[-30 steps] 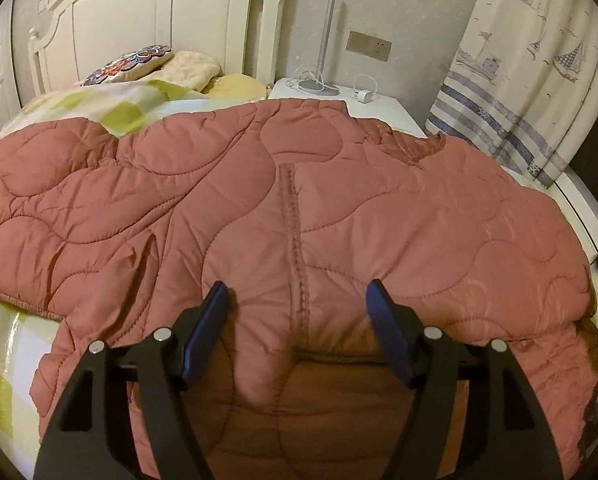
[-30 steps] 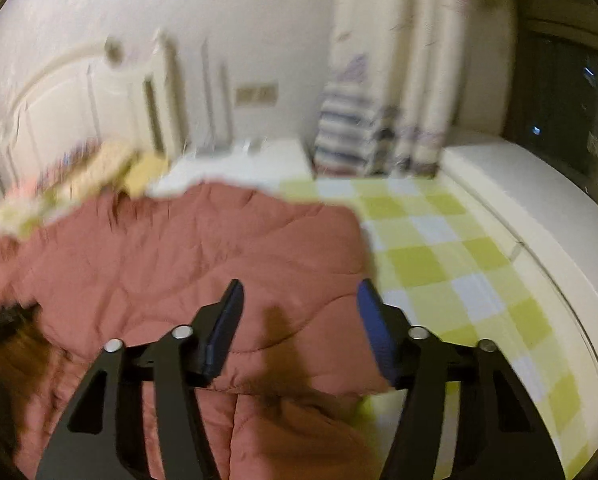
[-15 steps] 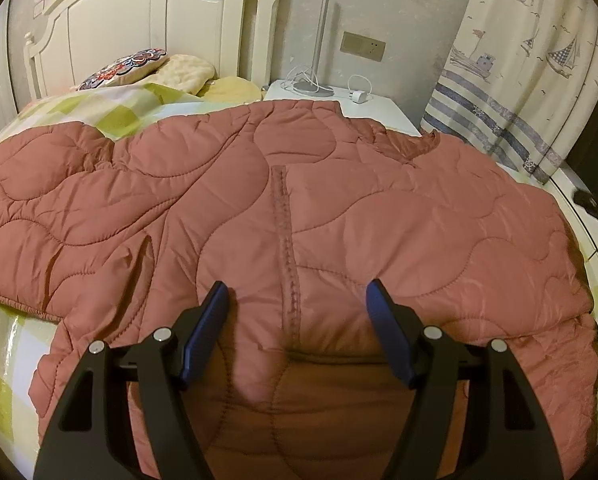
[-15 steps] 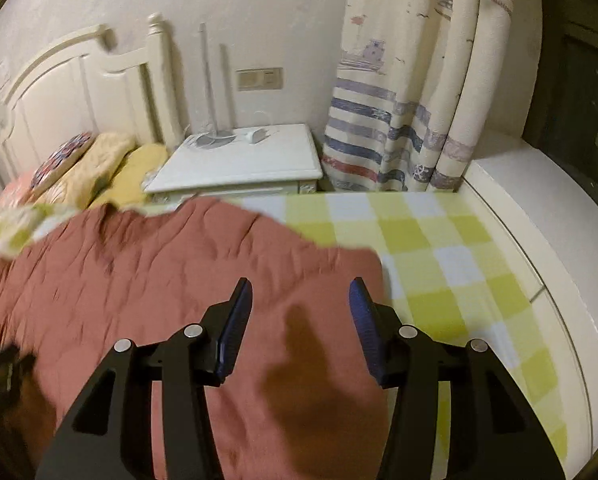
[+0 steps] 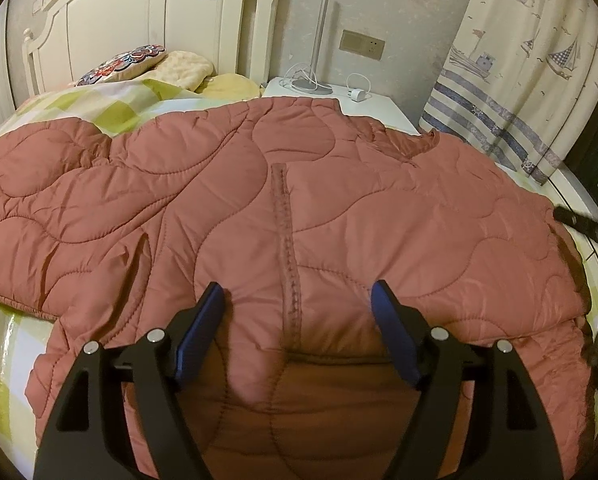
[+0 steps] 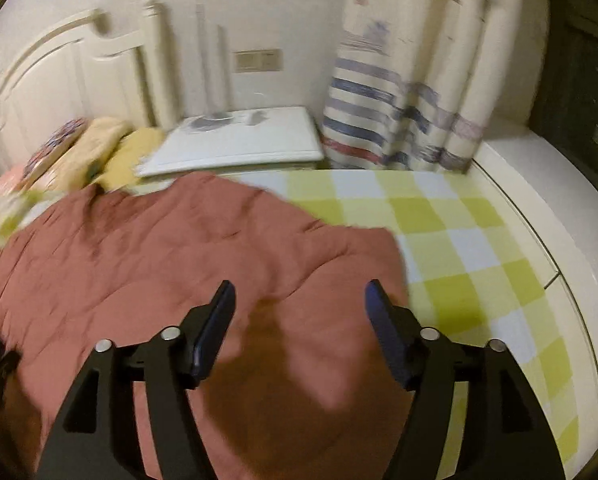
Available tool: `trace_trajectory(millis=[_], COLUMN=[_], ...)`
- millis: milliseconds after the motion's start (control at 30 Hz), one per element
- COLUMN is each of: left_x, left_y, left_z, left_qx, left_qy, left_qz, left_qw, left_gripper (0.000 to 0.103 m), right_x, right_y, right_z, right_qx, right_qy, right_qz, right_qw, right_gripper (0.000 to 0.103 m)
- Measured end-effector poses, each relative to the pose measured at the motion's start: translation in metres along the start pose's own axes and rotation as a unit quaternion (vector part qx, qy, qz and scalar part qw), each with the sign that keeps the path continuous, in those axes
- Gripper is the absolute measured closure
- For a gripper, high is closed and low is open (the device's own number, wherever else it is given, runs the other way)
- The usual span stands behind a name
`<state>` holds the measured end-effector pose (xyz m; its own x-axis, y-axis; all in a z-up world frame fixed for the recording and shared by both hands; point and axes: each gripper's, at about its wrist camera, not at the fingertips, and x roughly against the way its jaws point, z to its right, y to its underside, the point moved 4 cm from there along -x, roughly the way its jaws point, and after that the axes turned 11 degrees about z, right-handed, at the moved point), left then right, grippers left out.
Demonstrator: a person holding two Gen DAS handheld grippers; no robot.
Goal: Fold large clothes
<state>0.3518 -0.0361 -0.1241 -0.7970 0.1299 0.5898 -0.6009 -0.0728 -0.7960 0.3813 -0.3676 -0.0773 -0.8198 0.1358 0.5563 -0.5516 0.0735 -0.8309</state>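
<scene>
Across the bed (image 6: 459,216), lying spread flat: quilted jacket (image 5: 299,208), puffy, soft, likely slippery. Both grippers, left (image 5: 297,300) and right (image 6: 299,300), hovering above, fingers apart, empty. Best gripping the hem edge.

Warm, dim indoor light. White panelled headboard (image 5: 147,20) against a pale textured wall (image 5: 411,4). White nightstand (image 5: 375,110) just beside the bed, carrying a slim lamp pole (image 5: 323,32) and a charger with cable (image 5: 357,94). Wall switch plate (image 5: 362,43) above. Sailboat-print curtain (image 5: 531,60) at right. Green-checked bedsheet (image 6: 459,248), pillows (image 5: 187,70) by the headboard.
</scene>
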Motion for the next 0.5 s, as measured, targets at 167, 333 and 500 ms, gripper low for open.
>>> trace_trajectory(millis=[167,333,500], left_x=[0.0,-0.001,-0.001], left_y=[0.0,0.0,0.0], left_z=[-0.001,-0.003,-0.002], left_qx=[0.002,0.009,0.009], left_qy=[0.002,0.005,0.007], left_qz=[0.002,0.002,0.001], left_qw=[1.0,0.9999,0.9999], left_gripper=[0.025,0.022,0.019], right_x=[-0.014,0.031,0.024], right_y=[0.031,0.024,0.057], right_z=[-0.02,-0.019,-0.019], right_qx=[0.078,0.039,0.06], right_qy=[0.014,0.007,0.014], right_qz=[-0.042,0.004,-0.036], right_qw=[0.996,0.999,0.997], right_gripper=[0.027,0.02,0.017])
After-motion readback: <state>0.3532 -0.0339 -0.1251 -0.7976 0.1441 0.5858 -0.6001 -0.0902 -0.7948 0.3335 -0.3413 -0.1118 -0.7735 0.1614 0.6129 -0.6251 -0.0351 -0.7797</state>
